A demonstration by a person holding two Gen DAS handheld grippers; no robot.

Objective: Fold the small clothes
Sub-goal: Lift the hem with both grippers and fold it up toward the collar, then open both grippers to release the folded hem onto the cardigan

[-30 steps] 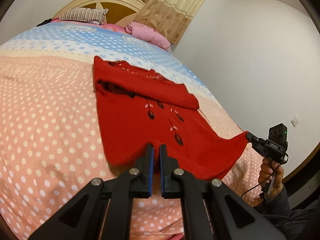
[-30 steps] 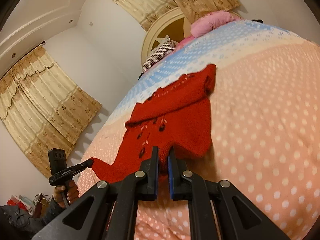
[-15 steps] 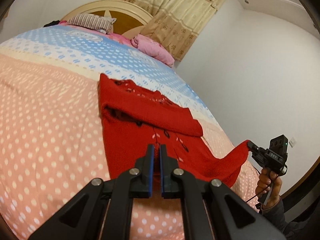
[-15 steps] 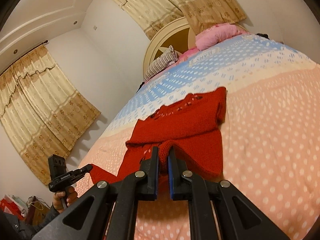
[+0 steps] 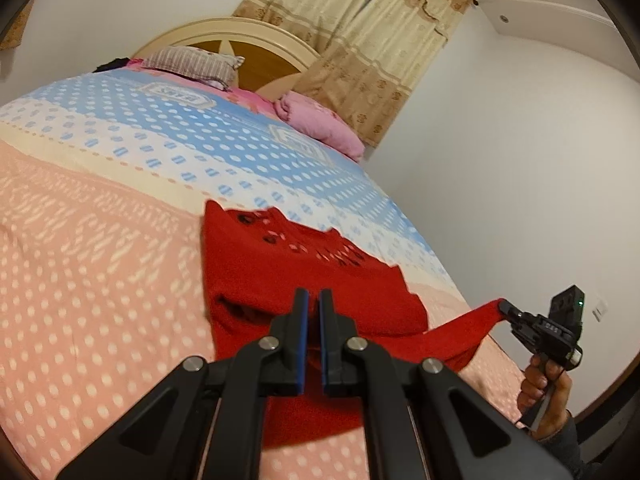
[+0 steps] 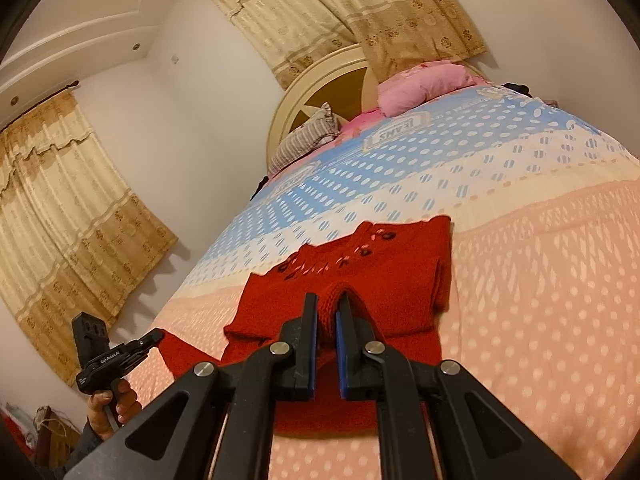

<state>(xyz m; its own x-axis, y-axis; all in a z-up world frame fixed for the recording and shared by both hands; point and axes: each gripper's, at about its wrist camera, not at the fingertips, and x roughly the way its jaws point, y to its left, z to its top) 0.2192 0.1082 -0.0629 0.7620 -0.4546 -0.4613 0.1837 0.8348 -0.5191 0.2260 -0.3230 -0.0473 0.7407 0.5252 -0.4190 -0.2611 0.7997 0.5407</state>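
A small red knit sweater with dark and pink flower stitching lies on the dotted bedspread, sleeves folded across its chest; it also shows in the right wrist view. My left gripper is shut on the sweater's bottom hem, lifted over the body. My right gripper is shut on the other hem corner, a ridge of knit bulging between its pads. Each gripper shows in the other's view, the right and the left, with red fabric stretched from its tip.
The bedspread is peach with white dots near me, blue and white farther off. A striped pillow and a pink pillow lie by the round headboard. White walls and beige curtains surround the bed.
Both grippers have carried the bottom hem up and forward over the sweater toward the collar. The lower half of the sweater has lifted off the bed and now covers much of the body.
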